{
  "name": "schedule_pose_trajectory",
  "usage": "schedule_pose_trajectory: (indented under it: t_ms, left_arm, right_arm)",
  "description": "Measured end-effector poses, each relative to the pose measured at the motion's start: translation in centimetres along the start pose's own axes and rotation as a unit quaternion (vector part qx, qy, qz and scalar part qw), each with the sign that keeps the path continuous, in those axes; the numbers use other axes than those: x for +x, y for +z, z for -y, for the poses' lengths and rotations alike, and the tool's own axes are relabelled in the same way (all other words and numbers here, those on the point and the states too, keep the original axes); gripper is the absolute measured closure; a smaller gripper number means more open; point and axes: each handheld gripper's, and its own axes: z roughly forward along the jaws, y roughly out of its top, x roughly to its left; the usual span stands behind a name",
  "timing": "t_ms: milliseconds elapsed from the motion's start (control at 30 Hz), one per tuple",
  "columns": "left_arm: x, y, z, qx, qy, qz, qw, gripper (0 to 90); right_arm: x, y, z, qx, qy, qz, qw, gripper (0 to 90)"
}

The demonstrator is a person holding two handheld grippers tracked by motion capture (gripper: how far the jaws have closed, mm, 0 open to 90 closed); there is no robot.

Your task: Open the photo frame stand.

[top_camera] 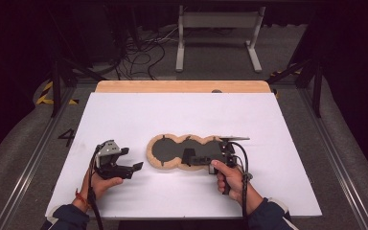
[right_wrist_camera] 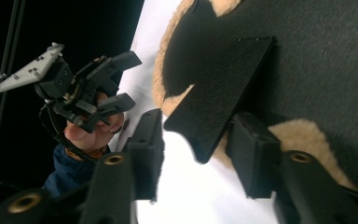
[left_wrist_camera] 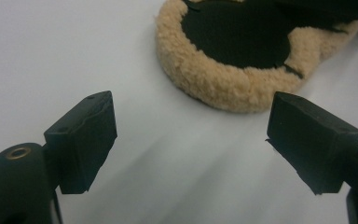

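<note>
White covering spreads over the surface (top_camera: 182,115), with dark floor and cables beyond. High view: a tan fleece pad (top_camera: 165,158) with black lobed inner faces lies near the centre; the left gripper (top_camera: 133,168) sits just left of it, fingers apart, while the right gripper (top_camera: 191,158) reaches over the pad's right half. Left gripper view: both fingers (left_wrist_camera: 86,140) stand wide apart above bare white, the pad (left_wrist_camera: 223,79) ahead and untouched. Right gripper view: the fingers (right_wrist_camera: 254,156) flank a black flap (right_wrist_camera: 223,88) of the pad, apparently not yet closed on it; the left gripper (right_wrist_camera: 121,84) shows beyond.
</note>
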Motion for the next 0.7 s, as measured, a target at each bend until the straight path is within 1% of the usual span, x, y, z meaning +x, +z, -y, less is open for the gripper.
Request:
schedule_pose_trajectory:
  t_ms: [33,67,100,133,167,200,267,333,367,400,433,467,500,533,600,633,667,700]
  left_arm:
    - [0.1,0.2,-0.2,-0.002,-0.005,-0.002,1.0000,16.5]
    - [0.3,0.4,-0.4,-0.002,-0.007,0.000,1.0000,16.5]
    - [0.6,0.9,-0.8,-0.002,-0.015,0.007,0.9999,16.7]
    - [0.8,1.1,-1.0,-0.001,-0.016,0.010,0.9998,16.6]
    - [1.0,1.3,-1.2,-0.001,-0.012,0.007,0.9999,16.7]
    - [1.0,1.5,-1.3,0.002,-0.016,0.014,0.9998,17.1]
    - [1.2,2.1,-1.7,0.004,-0.030,0.027,0.9992,16.9]
    - [1.5,2.5,-2.0,0.006,-0.034,0.037,0.9987,16.9]
    - [1.5,2.5,-2.0,0.006,-0.034,0.037,0.9987,16.8]
    - [1.6,2.9,-2.2,0.008,-0.036,0.039,0.9986,16.7]
    - [1.6,3.1,-2.3,0.010,-0.036,0.036,0.9987,16.8]
    - [1.8,3.4,-2.4,0.018,-0.024,0.031,0.9991,17.1]
    - [1.8,3.4,-2.4,0.018,-0.024,0.031,0.9991,17.1]
    - [1.7,3.7,-2.4,0.020,-0.032,0.036,0.9986,17.1]
    - [1.7,4.1,-2.4,0.028,-0.026,0.036,0.9986,17.1]
    - [1.7,4.2,-2.5,0.028,-0.026,0.042,0.9984,16.5]
    - [1.6,4.4,-2.5,0.029,-0.031,0.046,0.9980,16.5]
    - [1.7,4.6,-2.7,0.035,-0.040,0.051,0.9973,16.0]
  right_arm:
    - [0.0,0.0,0.0,0.000,0.000,0.000,1.0000,59.5]
    - [0.0,0.2,0.0,0.000,-0.003,0.001,1.0000,60.1]
    - [0.1,0.7,-0.1,-0.002,-0.001,0.002,1.0000,60.4]
    - [0.2,0.9,-0.1,-0.003,0.000,0.003,1.0000,59.3]
    - [0.2,1.1,-0.2,-0.003,0.002,0.002,1.0000,58.6]
    - [0.2,1.2,-0.2,-0.004,0.000,0.002,1.0000,58.6]
    - [0.0,1.1,-0.2,-0.001,-0.001,0.000,1.0000,59.5]
    - [-0.1,1.1,-0.2,-0.003,-0.002,-0.006,1.0000,60.2]
    - [-0.1,1.1,-0.2,-0.003,-0.002,-0.006,1.0000,60.2]
    - [-0.1,1.1,-0.1,0.000,-0.011,-0.002,0.9999,60.7]
    - [-0.1,1.1,-0.1,0.000,-0.012,-0.005,0.9999,60.9]
    - [-0.2,1.1,-0.1,0.000,-0.014,-0.006,0.9999,61.3]
    - [-0.2,1.1,-0.1,0.000,-0.014,-0.006,0.9999,61.3]
    - [-0.2,1.1,-0.1,0.000,-0.017,-0.007,0.9998,61.7]
    - [-0.2,1.0,-0.1,0.001,-0.023,-0.009,0.9997,62.3]
    - [-0.3,1.0,-0.1,0.002,-0.026,-0.010,0.9996,62.4]
    - [-0.3,1.0,-0.1,0.004,-0.030,-0.010,0.9995,62.5]
    - [-0.3,1.0,-0.1,0.005,-0.032,-0.011,0.9994,62.5]
